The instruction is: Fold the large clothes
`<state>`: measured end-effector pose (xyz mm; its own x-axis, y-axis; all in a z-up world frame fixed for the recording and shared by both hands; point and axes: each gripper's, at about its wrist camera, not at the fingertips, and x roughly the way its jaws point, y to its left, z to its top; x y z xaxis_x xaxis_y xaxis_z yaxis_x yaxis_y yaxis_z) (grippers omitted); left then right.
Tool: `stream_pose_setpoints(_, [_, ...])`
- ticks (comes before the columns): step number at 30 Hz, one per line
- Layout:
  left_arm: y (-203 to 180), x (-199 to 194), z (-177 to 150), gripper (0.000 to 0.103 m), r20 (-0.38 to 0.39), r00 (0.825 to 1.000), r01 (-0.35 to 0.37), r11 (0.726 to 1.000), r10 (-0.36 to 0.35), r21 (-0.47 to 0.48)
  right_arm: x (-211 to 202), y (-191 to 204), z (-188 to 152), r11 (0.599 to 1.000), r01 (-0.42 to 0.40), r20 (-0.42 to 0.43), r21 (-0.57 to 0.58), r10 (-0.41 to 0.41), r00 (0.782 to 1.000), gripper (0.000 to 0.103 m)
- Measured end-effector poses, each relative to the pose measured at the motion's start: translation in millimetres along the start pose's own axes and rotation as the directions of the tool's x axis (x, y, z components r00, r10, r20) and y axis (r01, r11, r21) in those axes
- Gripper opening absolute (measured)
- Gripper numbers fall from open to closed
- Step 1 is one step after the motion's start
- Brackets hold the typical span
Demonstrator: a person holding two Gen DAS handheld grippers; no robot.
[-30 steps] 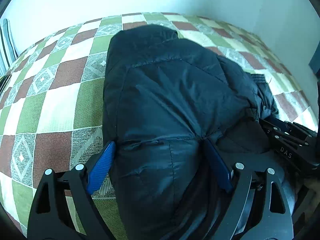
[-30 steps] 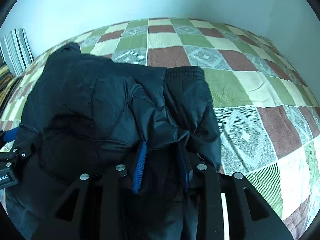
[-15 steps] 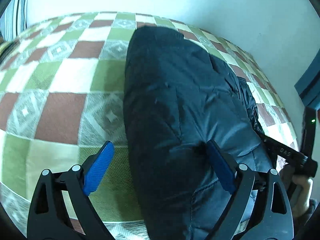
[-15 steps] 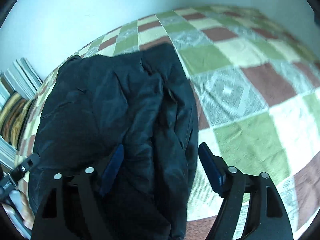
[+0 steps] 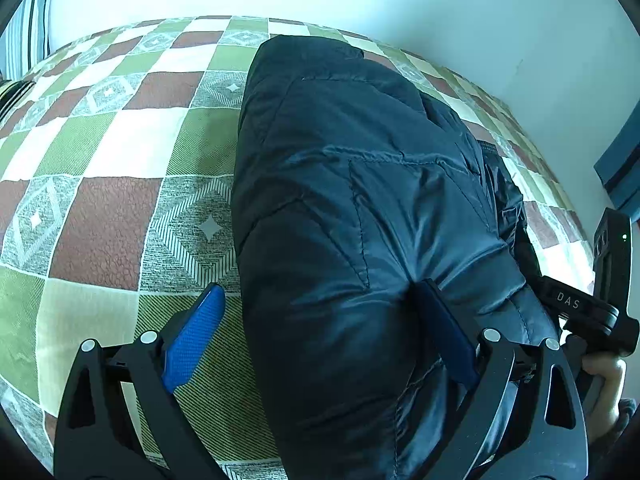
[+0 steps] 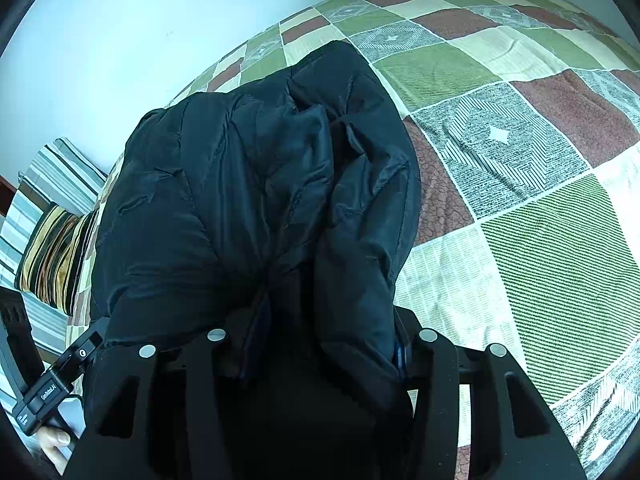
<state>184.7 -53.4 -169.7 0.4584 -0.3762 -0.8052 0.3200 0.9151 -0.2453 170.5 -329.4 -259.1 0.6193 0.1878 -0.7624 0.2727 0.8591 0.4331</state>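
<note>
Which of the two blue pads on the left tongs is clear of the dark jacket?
The bright one over the checkered bedspread; the other is sunk into the jacket. The left tongs are opening, jacket edge between the jaws.

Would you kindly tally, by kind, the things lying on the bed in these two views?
Dark padded jacket: 1
Checked bedspread: 1
Striped cushions by the wall: 2, as far as the view shows
Total: 4
</note>
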Motion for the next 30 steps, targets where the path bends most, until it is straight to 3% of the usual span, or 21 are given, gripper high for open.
stream_pose_setpoints(30, [15,7,8,0.096,-0.001,1.0,0.001,0.999,-0.001,-0.038,4,12,1,0.999,0.034,0.018,-0.022,-0.034,0.999,0.046])
